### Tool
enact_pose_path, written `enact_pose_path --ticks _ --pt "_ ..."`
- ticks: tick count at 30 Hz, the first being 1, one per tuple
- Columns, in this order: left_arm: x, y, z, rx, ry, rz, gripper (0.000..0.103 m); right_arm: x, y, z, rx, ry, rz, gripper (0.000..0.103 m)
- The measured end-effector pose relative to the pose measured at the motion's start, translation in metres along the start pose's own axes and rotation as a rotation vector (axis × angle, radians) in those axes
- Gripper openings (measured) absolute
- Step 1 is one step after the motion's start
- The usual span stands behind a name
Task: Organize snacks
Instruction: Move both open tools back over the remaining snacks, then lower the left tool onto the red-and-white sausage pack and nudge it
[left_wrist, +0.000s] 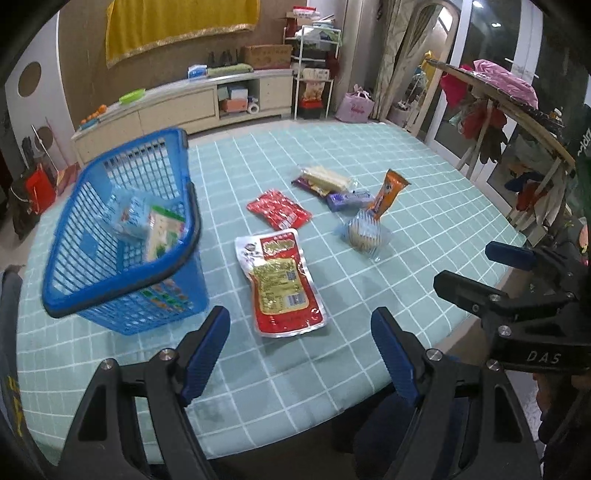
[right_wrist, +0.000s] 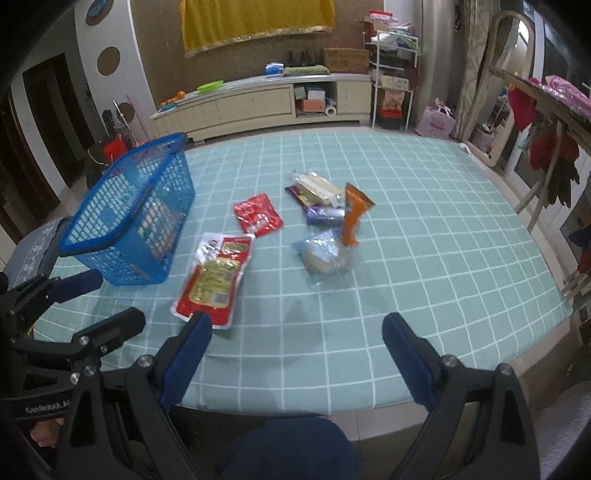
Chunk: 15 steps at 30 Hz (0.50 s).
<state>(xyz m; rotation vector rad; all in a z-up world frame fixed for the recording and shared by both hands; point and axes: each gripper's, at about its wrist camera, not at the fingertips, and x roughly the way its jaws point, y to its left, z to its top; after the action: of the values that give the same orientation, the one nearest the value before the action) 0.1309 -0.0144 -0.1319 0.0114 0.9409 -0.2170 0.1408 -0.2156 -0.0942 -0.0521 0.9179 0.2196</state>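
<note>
Readable lettering on both grippers only.
"DAS" printed white on the right gripper (left_wrist: 511, 267); "GenRobot.A", cut off, on the left gripper (right_wrist: 114, 295). Snack packet print too blurred to read.

Blue plastic lattice basket (left_wrist: 122, 236), slightly shiny, rimmed by a dark matt handle. Pale green checked tablecloth (left_wrist: 388, 166), matt woven cloth, smooth with faint creases. Large red and silver foil pouch (left_wrist: 282, 282), glossy and crinkled. Small red glossy plastic packet (left_wrist: 279, 208). Orange shiny wrapper (left_wrist: 388, 192). Clear plastic film bag around a round pale bun (left_wrist: 364, 230), reflective. Black matt plastic left gripper (left_wrist: 301, 349) with ribbed blue pads and bright metal screws; same finish on right gripper (right_wrist: 297, 354).
</note>
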Motion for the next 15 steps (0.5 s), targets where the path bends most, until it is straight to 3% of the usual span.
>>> enact_pose_path --ticks 15 --pt "0.073 -0.011 0.011 0.033 0.122 0.059 0.077 0.053 -0.032 -0.003 0.026 0.078 -0.009 0.096"
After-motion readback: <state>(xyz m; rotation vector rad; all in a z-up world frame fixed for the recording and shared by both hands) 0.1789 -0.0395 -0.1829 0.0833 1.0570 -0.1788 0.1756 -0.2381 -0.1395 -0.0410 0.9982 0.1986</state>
